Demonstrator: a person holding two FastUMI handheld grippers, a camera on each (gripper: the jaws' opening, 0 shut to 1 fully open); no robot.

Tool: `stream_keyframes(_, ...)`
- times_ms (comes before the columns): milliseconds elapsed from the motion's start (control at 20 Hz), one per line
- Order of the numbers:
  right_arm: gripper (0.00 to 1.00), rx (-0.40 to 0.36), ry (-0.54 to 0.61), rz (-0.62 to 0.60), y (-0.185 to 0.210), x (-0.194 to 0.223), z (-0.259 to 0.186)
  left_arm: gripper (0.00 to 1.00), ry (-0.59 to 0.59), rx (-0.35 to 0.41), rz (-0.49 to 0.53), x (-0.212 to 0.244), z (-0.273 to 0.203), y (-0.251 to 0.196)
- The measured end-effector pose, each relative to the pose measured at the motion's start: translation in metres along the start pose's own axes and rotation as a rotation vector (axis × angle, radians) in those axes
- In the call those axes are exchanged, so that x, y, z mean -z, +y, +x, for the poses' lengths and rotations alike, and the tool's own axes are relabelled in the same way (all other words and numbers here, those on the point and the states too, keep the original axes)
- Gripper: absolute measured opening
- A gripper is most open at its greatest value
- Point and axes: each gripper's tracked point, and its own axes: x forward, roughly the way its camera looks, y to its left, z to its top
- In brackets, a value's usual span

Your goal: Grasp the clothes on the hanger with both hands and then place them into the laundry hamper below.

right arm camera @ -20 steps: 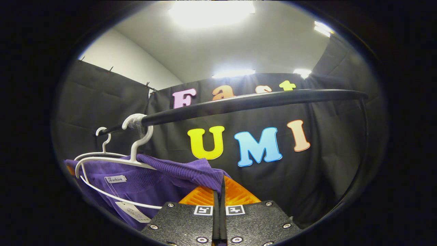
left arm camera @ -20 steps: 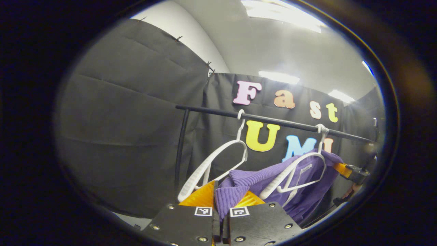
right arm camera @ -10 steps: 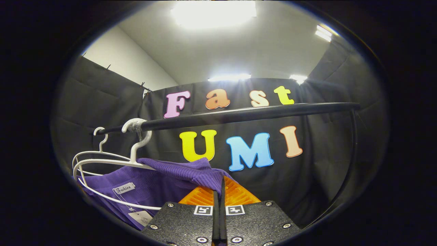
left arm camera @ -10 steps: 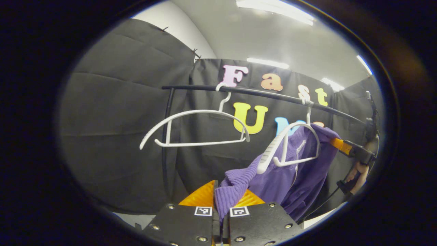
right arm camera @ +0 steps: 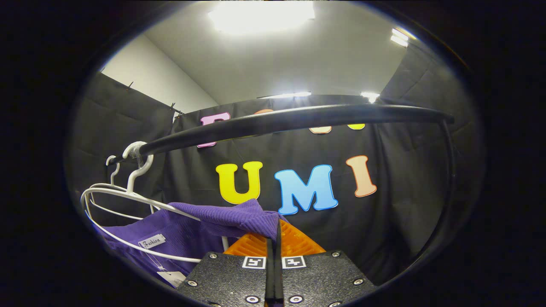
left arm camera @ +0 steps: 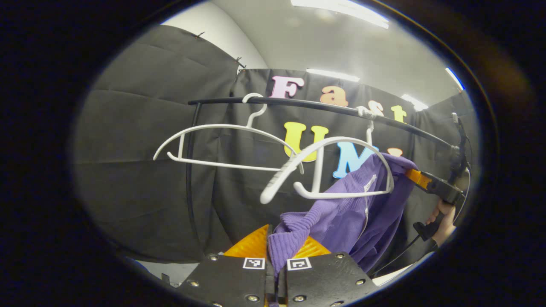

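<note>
Still both hand-held grippers on sweater.

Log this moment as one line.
left hand-held gripper: shut on purple sweater | right hand-held gripper: shut on sweater | sweater half off white hanger | hamper: unseen

A staged recording booth, not a lived-in home. Black cloth clipped along its upper edge walls the space on every side. Above it, at the top of the frame, a plain white ceiling carries bright strip lights. A black clothes rail crosses the middle, with white plastic hangers hooked on it.
</note>
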Motion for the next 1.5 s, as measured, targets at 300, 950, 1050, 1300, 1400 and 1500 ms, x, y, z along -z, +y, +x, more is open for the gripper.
stream_keyframes(300,0.0,0.009,0.012,0.0,-0.033,0.014,0.016,0.04,-0.003,-0.023,0.001,0.001,0.011,-0.034)
stream_keyframes(950,0.0,-0.061,0.085,0.028,-0.074,0.061,0.002,0.04,0.018,-0.023,0.007,0.014,0.065,-0.121)
stream_keyframes(1050,0.0,-0.069,0.09,0.016,-0.076,0.062,-0.01,0.04,0.018,-0.01,0.009,0.015,0.064,-0.134)
stream_keyframes(1300,0.0,-0.059,0.114,0.035,-0.081,0.056,-0.042,0.04,-0.015,0.036,0.027,0.002,0.041,-0.135)
stream_keyframes(1400,0.0,-0.048,0.12,0.026,-0.078,0.051,-0.062,0.04,-0.02,0.061,0.023,0.007,0.024,-0.13)
stream_keyframes(1500,0.0,-0.033,0.134,0.021,-0.07,0.048,-0.085,0.04,-0.017,0.088,0.026,0.009,0.005,-0.118)
